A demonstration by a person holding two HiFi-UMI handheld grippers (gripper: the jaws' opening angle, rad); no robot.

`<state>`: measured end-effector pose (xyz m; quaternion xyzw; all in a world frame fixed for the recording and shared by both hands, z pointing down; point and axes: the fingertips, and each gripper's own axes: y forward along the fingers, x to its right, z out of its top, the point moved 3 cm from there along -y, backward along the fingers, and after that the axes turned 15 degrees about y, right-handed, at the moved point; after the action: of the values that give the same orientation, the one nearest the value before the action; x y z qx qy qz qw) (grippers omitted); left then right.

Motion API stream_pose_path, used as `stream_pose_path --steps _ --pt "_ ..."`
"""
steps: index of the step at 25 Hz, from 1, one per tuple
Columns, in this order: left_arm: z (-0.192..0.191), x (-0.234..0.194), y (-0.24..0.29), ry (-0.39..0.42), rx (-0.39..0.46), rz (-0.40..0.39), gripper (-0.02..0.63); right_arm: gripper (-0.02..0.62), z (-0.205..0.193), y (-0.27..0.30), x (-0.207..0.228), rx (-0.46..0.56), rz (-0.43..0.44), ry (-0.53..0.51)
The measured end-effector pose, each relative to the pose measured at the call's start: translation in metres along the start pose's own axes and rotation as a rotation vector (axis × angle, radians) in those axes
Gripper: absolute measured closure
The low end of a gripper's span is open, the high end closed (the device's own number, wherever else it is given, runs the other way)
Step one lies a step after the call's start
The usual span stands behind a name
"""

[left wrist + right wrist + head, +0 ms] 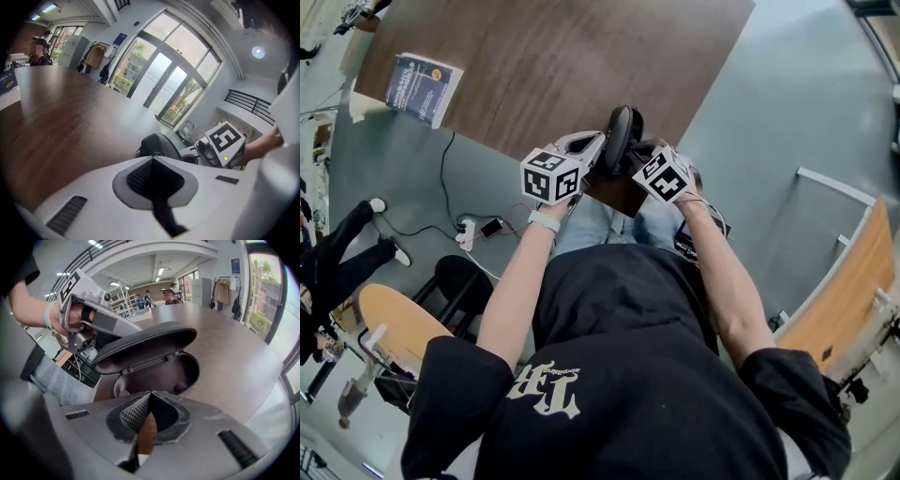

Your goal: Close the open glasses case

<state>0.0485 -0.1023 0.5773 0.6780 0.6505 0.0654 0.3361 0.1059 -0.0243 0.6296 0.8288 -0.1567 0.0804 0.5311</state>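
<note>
Head view: open glasses case (622,131) parked on the near corner of the brown table (534,56), with left gripper (596,152) and right gripper (641,156) crowding either side.

Left gripper view: jaws pressed together, nothing in them, case just ahead.

Right gripper view: same deal, jaws closed and empty. Lid (145,343) up, dark inside showing, left gripper close behind it.

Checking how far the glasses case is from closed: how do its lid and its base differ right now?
The lid stands raised and tilted above the base, which lies on the table. The lid shows a zipper along its rim; the base shows its open hollow. Both are dark and rounded, and they are joined at the back by a hinge.
</note>
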Motion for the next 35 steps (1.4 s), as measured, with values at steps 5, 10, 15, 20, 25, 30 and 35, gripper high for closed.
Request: stream_pose_path --steps 5,10,15,20,25,30,35 --pt "0.005 0.008 0.001 0.012 0.0 -0.02 0.601 0.607 -0.003 0.002 0.001 0.005 0.002 0.019" --pt "0.011 0.019 0.004 0.03 0.003 -0.046 0.601 0.607 -0.005 0.003 0.004 0.009 -0.002 0.03" --pt "0.015 0.028 0.006 0.044 0.004 -0.07 0.601 0.607 -0.009 0.004 0.004 0.016 0.004 0.046" --pt "0.019 0.035 0.007 0.067 -0.005 -0.088 0.601 0.607 -0.008 0.003 0.004 0.01 -0.007 0.037" --pt "0.022 0.043 0.01 0.102 -0.023 -0.098 0.601 0.607 -0.008 0.003 0.005 0.02 -0.006 0.036" --pt "0.022 0.05 0.015 0.175 -0.078 -0.093 0.601 0.607 -0.009 0.002 0.005 0.021 -0.002 0.045" --pt "0.016 0.054 0.02 0.228 -0.129 -0.09 0.601 0.607 -0.011 -0.005 0.004 0.037 -0.003 0.071"
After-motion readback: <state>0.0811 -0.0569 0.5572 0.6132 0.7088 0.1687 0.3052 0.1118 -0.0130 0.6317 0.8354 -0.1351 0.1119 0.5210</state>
